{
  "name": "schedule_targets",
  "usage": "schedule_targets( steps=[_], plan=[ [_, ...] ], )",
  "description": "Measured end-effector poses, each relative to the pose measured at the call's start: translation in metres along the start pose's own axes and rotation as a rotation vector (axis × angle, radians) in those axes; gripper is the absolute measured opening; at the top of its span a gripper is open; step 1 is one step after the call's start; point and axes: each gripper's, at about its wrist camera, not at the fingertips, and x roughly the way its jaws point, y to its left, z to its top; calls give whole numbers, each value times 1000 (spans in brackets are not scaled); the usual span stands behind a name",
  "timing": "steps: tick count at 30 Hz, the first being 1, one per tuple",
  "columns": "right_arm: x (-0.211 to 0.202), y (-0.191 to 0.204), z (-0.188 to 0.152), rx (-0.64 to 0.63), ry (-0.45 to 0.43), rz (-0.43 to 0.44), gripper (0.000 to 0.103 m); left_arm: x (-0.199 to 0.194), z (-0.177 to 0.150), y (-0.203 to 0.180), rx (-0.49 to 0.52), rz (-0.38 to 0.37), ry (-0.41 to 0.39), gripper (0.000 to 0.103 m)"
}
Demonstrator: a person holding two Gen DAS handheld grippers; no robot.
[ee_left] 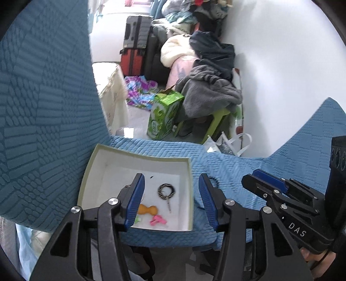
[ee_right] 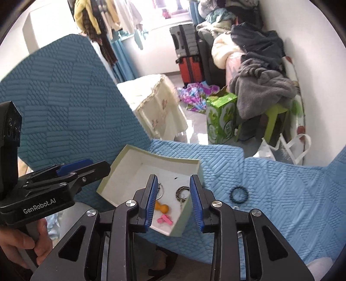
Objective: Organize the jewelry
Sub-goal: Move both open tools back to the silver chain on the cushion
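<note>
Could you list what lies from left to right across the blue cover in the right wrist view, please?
Left tool → open box → orange piece → striped ring → dark bracelet on the blue cover.

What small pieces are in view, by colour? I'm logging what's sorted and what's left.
Orange: 1, in the box
Pink: 1, in box
Green: 1, in box
Zebra-striped ring: 1, in box
Silver ring: 1, in box
Dark bracelet: 1, on blue cover
Total: 6

A lived-in home bedroom: suitcases (ee_right: 187, 54), heaped clothes (ee_right: 259, 71), hanging garments (ee_right: 101, 19)
</note>
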Motion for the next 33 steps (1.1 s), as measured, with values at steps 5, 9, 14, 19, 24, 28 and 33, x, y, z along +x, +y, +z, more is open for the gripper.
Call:
schedule_targets(
  steps=[5,9,14,19,24,28,33],
  plan=[
    [-24,-23,-10,25,-39,-10,29,-6,-5,-24,29,-28,-27,53],
    [-37,-44,-24,51,-55,-16,29,-9,-13,-47,56,-64,-69,53],
    [-44,-69,-41,59,-68,-29,29,-3,-23,-69,87,-65,-109,53],
    [-39,-94,-62,56,-68,-45,29,23,-35,-86,115,-75,-92,53],
    [-23,-120,-87,56,-42,-67,29,51,-54,-104,128,-108,-62,53],
    [-12,-138,-105,66,-39,-75,29,75,-69,-116,140,-100,-29,53],
    [6,-161,-125,97,-23,-71,28,101,-86,-121,140,-121,7,53]
  ],
)
